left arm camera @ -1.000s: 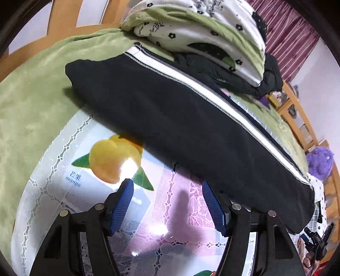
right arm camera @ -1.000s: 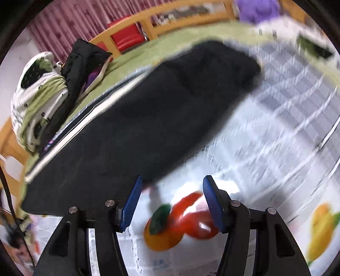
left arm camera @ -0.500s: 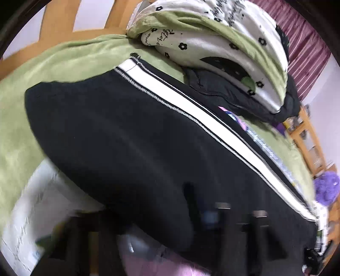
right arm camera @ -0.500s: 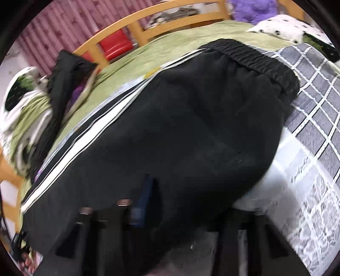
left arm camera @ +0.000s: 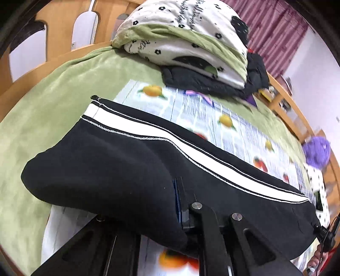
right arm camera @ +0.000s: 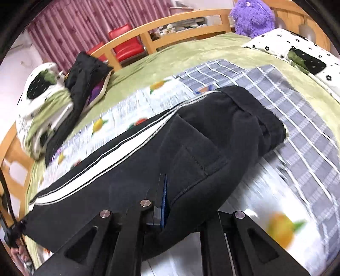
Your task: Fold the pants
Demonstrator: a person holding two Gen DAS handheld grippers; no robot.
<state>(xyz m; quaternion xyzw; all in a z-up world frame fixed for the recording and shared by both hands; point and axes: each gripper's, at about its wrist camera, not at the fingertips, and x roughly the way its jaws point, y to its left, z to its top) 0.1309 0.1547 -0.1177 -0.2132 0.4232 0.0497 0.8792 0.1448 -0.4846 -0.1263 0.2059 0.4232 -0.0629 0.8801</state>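
Black pants (left arm camera: pixel 106 165) with a white side stripe (left arm camera: pixel 191 148) lie lengthwise across the fruit-print sheet (left arm camera: pixel 233 121). My left gripper (left arm camera: pixel 175 191) is shut on the near edge at the leg end, and the fabric drapes over one finger and hides it. In the right wrist view the pants (right arm camera: pixel 212 131) show a back pocket and waistband. My right gripper (right arm camera: pixel 164 191) pinches the near edge beside the pocket, its jaws still closing on the cloth. Both held edges hang raised above the sheet.
A folded flowered quilt (left arm camera: pixel 187 42) sits on a black jacket (left arm camera: pixel 212 82) at the far side of the green bed. A grey checked cloth (right arm camera: pixel 297 106), a spotted pillow (right arm camera: pixel 297 53) and a purple plush toy (right arm camera: pixel 252 17) lie past the waistband. A wooden bed rail (right arm camera: pixel 170 31) rings the bed.
Both grippers went from open over the sheet to closed on the pants' near edge. The edge has lifted off the sheet, and more fruit print shows beyond the pants.
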